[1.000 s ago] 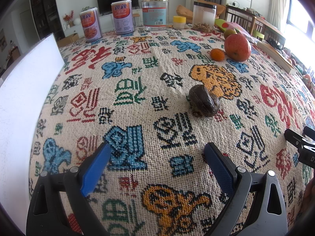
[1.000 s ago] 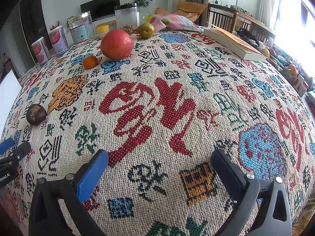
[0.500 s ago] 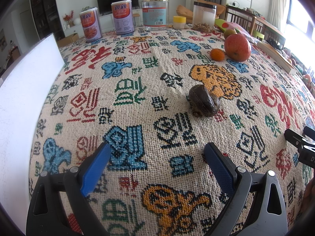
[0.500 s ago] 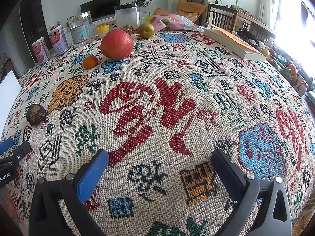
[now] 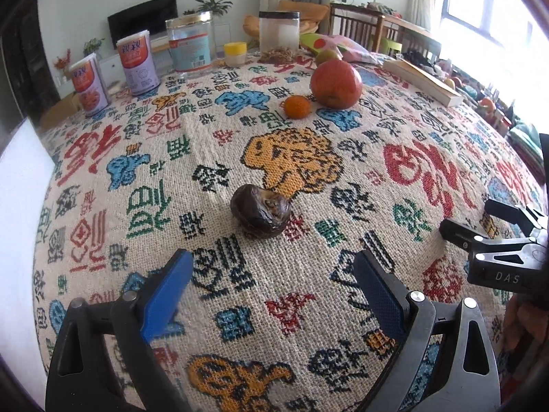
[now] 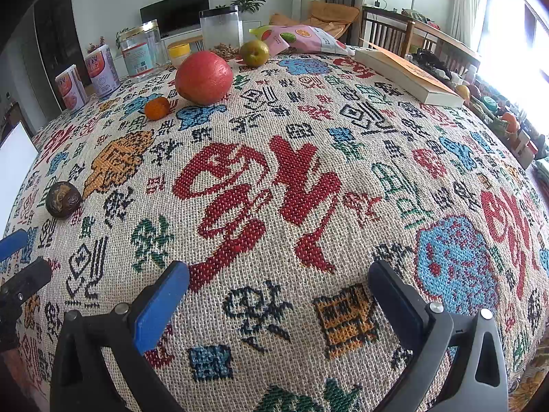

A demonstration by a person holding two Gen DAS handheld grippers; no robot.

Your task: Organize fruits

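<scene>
The left tongs (image 5: 271,273) and the right tongs (image 6: 279,283) are both spread wide and hold nothing. The wrinkly brown fruit (image 5: 260,211) sits on the tabletop (image 5: 377,178), just ahead of the left tongs.

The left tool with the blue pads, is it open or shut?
Open. The left tool has its two fingers spread wide with only tablecloth between them; the dark wrinkled fruit lies ahead, untouched.

Wrinkled dark fruit (image 5: 260,211) ahead of wide L gripper (image 5: 271,271)
</scene>
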